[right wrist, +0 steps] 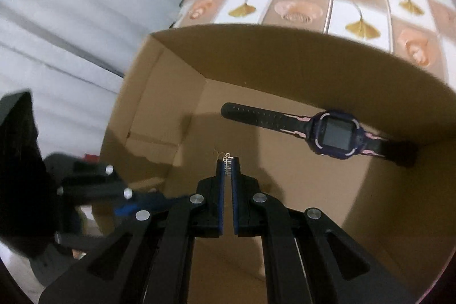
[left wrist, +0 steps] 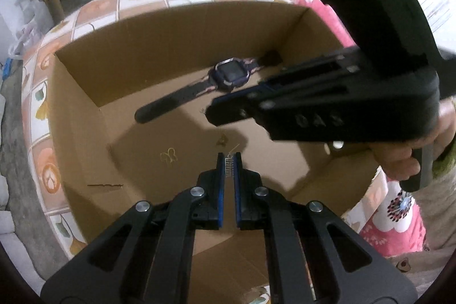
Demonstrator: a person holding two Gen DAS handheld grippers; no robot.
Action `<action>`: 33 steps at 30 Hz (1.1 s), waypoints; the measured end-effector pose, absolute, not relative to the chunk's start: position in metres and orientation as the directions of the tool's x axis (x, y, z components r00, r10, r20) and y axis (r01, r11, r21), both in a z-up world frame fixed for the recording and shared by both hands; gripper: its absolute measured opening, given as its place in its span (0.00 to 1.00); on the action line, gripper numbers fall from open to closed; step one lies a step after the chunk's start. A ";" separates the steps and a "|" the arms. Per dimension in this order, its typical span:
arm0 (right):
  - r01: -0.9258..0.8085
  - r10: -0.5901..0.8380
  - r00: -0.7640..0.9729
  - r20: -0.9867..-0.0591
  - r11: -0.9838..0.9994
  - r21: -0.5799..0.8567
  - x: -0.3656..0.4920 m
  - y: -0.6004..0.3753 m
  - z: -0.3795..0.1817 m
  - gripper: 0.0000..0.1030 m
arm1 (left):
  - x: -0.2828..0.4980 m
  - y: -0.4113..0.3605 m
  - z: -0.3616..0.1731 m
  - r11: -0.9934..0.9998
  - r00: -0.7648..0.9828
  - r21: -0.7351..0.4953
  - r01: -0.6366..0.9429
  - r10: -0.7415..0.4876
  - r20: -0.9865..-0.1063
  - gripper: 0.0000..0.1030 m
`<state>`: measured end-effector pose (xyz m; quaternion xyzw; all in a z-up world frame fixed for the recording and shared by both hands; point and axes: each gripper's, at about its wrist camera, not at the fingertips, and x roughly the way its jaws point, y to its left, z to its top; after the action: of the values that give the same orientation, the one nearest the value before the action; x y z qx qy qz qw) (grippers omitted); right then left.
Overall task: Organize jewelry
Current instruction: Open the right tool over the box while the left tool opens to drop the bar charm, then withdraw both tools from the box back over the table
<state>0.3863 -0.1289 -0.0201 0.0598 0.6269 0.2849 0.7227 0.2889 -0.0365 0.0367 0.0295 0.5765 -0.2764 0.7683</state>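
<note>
The left gripper (left wrist: 229,161) hangs over an open cardboard box (left wrist: 159,47). Its jaws are almost closed, and between the tips they pinch a small silver earring (left wrist: 228,165) with a ladder-like shape and a thin hook on top. The right gripper (right wrist: 227,165) is also above the box, and its jaws are nearly closed in the same way on a second silver earring (right wrist: 227,165) of the same kind.

Inside the box a dark watch (left wrist: 228,75) with a square screen and pink marks lies flat on the bottom, near the far wall. In the left wrist view it is at 12 o'clock from the left gripper; in the right wrist view it is at 2 o'clock from the right gripper. Two small gold pieces (left wrist: 168,157) lie on the box floor, at 9 o'clock from the left gripper tips; they are too small to name.

The box stands on a tablecloth (right wrist: 302,7) with a leaf and shell pattern.
</note>
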 end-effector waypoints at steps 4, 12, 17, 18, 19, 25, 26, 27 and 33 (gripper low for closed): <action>-0.324 0.457 0.044 -0.888 0.847 0.420 0.391 -0.127 -0.028 0.05 | 0.291 -0.033 0.031 0.853 0.170 -0.258 0.455 -0.367 -0.915 0.06; -0.301 0.493 0.091 -0.865 0.842 0.448 0.388 -0.137 -0.019 0.24 | 0.284 -0.019 0.041 0.859 0.198 -0.290 0.422 -0.399 -0.895 0.40; -0.337 0.537 0.190 -0.822 0.822 0.459 0.369 -0.151 0.018 0.25 | 0.264 0.000 0.077 0.866 0.338 -0.259 0.428 -0.419 -0.842 0.41; -0.349 0.551 0.208 -0.808 0.814 0.465 0.363 -0.154 0.027 0.25 | 0.260 0.004 0.085 0.867 0.363 -0.257 0.427 -0.424 -0.829 0.42; -0.373 0.572 0.235 -0.786 0.800 0.471 0.351 -0.159 0.041 0.25 | 0.251 0.011 0.096 0.866 0.401 -0.259 0.429 -0.439 -0.804 0.43; -0.511 0.706 0.332 -0.626 0.692 0.509 0.267 -0.196 0.092 0.37 | 0.190 0.066 0.142 0.894 0.592 -0.262 0.363 -0.438 -0.677 0.55; -0.557 0.736 0.324 -0.595 0.656 0.509 0.244 -0.200 0.095 0.37 | 0.180 0.075 0.144 0.901 0.615 -0.262 0.345 -0.428 -0.663 0.56; -0.584 0.751 0.325 -0.574 0.637 0.503 0.228 -0.202 0.097 0.37 | 0.164 0.088 0.143 0.908 0.642 -0.267 0.325 -0.418 -0.642 0.56; -0.567 0.740 0.347 -0.576 0.655 0.500 0.147 -0.190 0.042 0.46 | 0.117 0.100 0.095 0.935 0.632 -0.265 0.236 -0.354 -0.689 0.56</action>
<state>0.1468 -0.1900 0.0417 0.1064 0.4063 0.4016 0.8139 0.1173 0.0996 0.0947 -0.0748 0.3965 -0.1638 0.9002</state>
